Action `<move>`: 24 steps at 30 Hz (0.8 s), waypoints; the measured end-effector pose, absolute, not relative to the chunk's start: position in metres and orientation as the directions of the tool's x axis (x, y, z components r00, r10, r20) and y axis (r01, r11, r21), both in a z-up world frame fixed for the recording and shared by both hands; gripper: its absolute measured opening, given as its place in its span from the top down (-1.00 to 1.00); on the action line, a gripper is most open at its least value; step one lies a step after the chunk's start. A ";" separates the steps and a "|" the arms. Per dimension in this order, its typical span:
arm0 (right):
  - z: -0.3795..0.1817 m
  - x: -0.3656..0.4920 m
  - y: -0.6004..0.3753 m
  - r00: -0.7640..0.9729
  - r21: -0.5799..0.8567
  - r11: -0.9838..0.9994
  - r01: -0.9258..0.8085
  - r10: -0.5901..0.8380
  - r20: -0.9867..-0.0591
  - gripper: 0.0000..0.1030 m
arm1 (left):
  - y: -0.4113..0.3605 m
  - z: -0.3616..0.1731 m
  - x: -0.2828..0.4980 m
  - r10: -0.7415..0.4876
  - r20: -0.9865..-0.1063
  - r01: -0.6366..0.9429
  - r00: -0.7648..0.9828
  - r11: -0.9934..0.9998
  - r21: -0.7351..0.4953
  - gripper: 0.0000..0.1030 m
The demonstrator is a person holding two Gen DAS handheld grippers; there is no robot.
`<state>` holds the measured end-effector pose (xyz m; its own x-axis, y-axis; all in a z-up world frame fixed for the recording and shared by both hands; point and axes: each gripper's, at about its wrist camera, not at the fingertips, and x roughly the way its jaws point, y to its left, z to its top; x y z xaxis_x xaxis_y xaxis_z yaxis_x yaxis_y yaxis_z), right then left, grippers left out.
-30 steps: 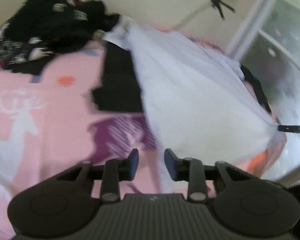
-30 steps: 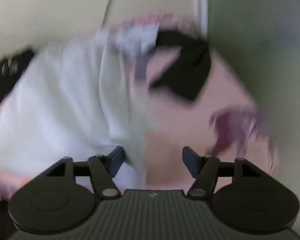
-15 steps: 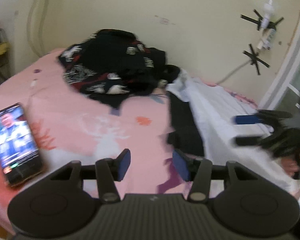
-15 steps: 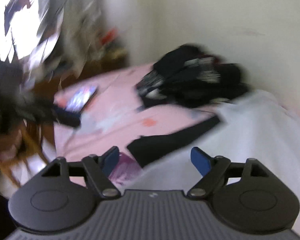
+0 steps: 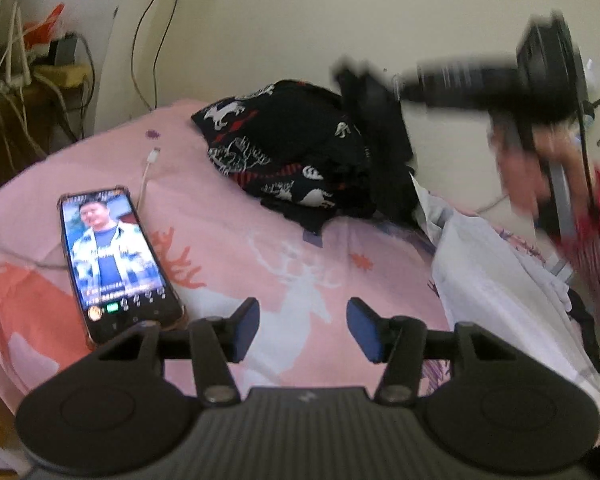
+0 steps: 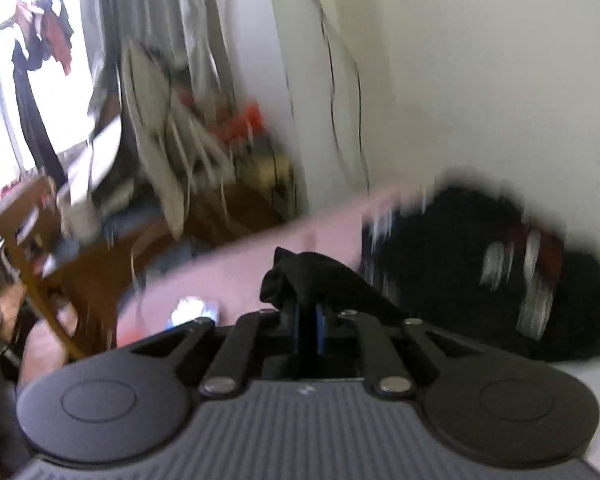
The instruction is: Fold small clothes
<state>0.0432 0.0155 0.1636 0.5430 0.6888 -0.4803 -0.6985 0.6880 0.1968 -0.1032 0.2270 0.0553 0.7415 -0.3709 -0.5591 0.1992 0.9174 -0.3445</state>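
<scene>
While the pink bedsheet (image 5: 227, 216) spreads out under the left gripper (image 5: 303, 330), its jaws stand apart on nothing, the white garment (image 5: 496, 300) off to its right, the patterned black pile (image 5: 291, 152) ahead, the phone (image 5: 113, 260) to its left; the right gripper (image 6: 308, 326) is clenched on a black cloth (image 6: 312, 272) held up in the air
</scene>
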 end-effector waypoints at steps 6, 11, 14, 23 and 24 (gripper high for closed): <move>0.233 0.079 -0.105 0.718 0.242 0.796 -0.555 0.605 -0.343 0.97 | 0.214 0.060 -0.099 -0.392 -0.560 0.231 0.730 0.912 -0.338 0.01; 0.246 0.077 -0.250 0.818 0.344 0.863 -0.371 0.479 -0.319 0.97 | 0.178 0.072 -0.061 -0.439 -0.564 0.288 0.700 0.895 -0.340 0.01; 0.230 0.064 -0.335 0.850 0.432 0.858 -0.277 0.429 -0.306 0.97 | 0.137 0.091 -0.028 -0.469 -0.543 0.350 0.696 0.883 -0.313 0.01; 0.110 0.026 -0.501 0.844 0.661 0.747 -0.071 0.398 -0.360 0.95 | -0.020 0.105 0.108 -0.557 -0.580 0.481 0.594 0.824 -0.299 -0.32; 0.098 0.027 -0.502 0.837 0.672 0.738 -0.058 0.403 -0.370 0.95 | -0.037 0.100 0.123 -0.550 -0.601 0.486 0.580 0.826 -0.286 -0.52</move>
